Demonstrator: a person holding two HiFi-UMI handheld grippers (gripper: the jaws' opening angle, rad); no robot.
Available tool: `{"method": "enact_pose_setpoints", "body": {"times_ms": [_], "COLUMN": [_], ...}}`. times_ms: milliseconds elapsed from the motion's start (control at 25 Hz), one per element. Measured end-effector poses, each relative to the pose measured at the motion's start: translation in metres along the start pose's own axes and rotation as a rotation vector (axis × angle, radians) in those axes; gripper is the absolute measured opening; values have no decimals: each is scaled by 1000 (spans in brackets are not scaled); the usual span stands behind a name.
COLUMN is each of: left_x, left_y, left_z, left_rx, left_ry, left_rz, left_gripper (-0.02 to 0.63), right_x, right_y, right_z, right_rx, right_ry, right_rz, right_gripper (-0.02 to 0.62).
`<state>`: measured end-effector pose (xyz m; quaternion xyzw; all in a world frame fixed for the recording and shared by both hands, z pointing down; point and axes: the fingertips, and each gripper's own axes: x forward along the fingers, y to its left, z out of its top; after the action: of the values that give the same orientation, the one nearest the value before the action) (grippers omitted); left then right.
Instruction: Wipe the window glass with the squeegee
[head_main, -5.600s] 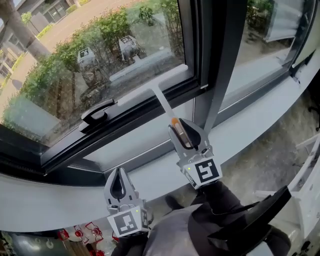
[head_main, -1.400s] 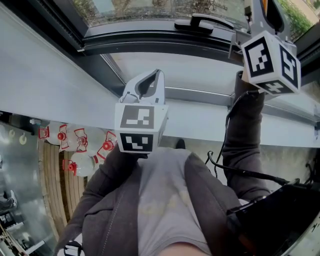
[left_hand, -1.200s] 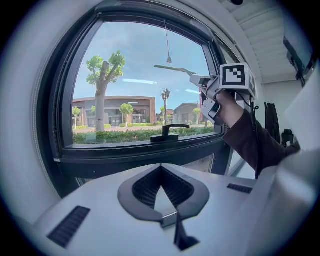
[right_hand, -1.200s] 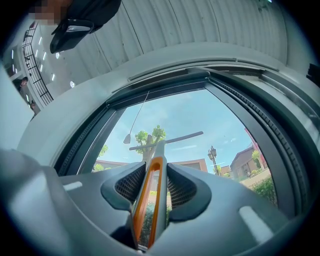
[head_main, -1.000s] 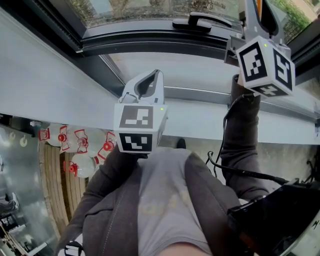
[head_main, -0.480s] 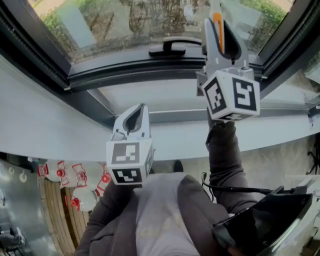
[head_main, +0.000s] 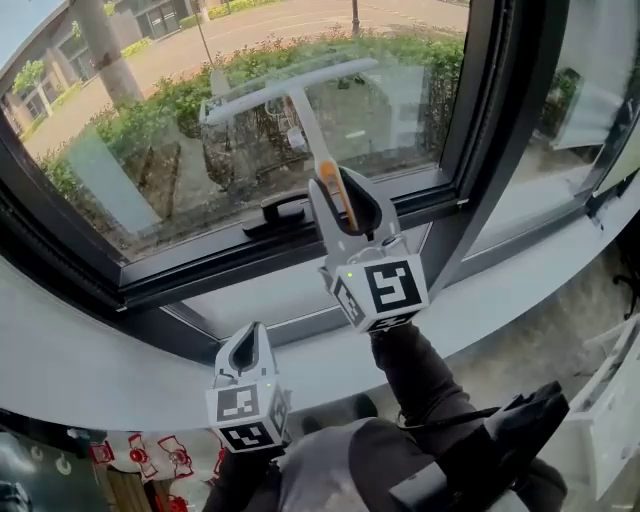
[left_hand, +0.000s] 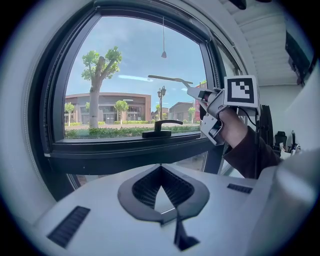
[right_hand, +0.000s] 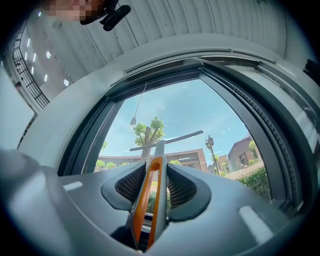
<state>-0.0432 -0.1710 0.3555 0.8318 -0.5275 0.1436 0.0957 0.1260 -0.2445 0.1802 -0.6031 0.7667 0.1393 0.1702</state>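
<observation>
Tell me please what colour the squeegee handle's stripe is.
Orange; the stripe shows best in right gripper view.

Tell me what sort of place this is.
Indoors, probably a room facing a street: dark-framed window glass with a handle, a pale sill under it, and trees and a road outside.

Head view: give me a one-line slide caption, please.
Right gripper holds the squeegee up at the window glass; left gripper hangs low, shut and empty.
</observation>
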Motion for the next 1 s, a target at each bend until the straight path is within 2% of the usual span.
{"method": "enact_pose_setpoints", "body": {"times_ms": [1000], "left_x": [0], "left_y": [-12], "left_z": [-4], "left_rx": [5], "left_ry": [10], "left_rz": [-39], "left_gripper": [0], "right_x": [-34], "right_y": [3], "right_z": [-53], "right_rx": [81], "right_ry": [98], "right_rz": [-33], "right_gripper": [129]}}
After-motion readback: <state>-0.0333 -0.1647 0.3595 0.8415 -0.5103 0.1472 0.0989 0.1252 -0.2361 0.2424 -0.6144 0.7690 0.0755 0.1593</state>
